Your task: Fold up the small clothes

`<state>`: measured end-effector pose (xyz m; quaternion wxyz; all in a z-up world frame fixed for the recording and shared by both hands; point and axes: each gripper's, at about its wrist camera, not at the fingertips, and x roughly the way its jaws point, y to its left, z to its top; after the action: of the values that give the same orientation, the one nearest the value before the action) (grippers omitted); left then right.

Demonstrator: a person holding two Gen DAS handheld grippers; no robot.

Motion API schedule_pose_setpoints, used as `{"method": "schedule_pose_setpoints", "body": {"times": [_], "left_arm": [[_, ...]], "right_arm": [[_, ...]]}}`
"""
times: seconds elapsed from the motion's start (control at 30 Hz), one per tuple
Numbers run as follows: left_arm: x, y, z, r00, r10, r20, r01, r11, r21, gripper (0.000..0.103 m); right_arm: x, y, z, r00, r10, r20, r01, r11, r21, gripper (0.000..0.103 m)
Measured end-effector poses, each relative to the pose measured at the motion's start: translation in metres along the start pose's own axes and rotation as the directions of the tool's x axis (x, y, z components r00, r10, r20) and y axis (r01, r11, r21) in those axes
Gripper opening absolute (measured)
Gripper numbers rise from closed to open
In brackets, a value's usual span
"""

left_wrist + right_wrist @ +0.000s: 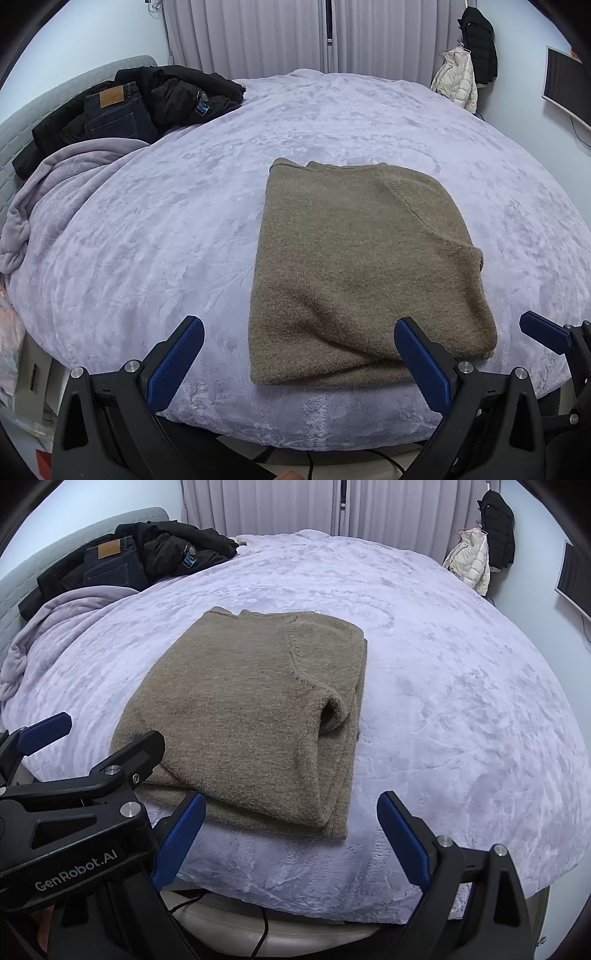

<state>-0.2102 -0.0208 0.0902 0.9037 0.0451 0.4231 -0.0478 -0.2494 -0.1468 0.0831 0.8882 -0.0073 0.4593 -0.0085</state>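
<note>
A brown knitted sweater (362, 266) lies folded into a rectangle on the lilac blanket, near the bed's front edge; it also shows in the right wrist view (251, 716). My left gripper (299, 354) is open and empty, hovering at the sweater's near left corner. My right gripper (291, 823) is open and empty, in front of the sweater's near right corner. The right gripper's finger shows at the left wrist view's right edge (543, 332). The left gripper's body shows at the lower left of the right wrist view (74, 812).
A lilac fleece blanket (184, 221) covers the bed. A pile of black jackets and dark jeans (122, 107) lies at the far left by the headboard. Coats hang on the far right wall (469, 62). Curtains are behind the bed. A monitor (565, 85) is at right.
</note>
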Motion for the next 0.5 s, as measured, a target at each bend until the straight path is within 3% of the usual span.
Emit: {"method": "schedule_pose_setpoints", "body": {"times": [0.5], "left_arm": [[-0.0016, -0.0053, -0.0015, 1.0, -0.012, 0.003, 0.012, 0.999, 0.029, 0.103]], "right_arm": [[-0.002, 0.0074, -0.0002, 1.0, 0.007, 0.008, -0.007, 0.999, -0.031, 0.095]]}}
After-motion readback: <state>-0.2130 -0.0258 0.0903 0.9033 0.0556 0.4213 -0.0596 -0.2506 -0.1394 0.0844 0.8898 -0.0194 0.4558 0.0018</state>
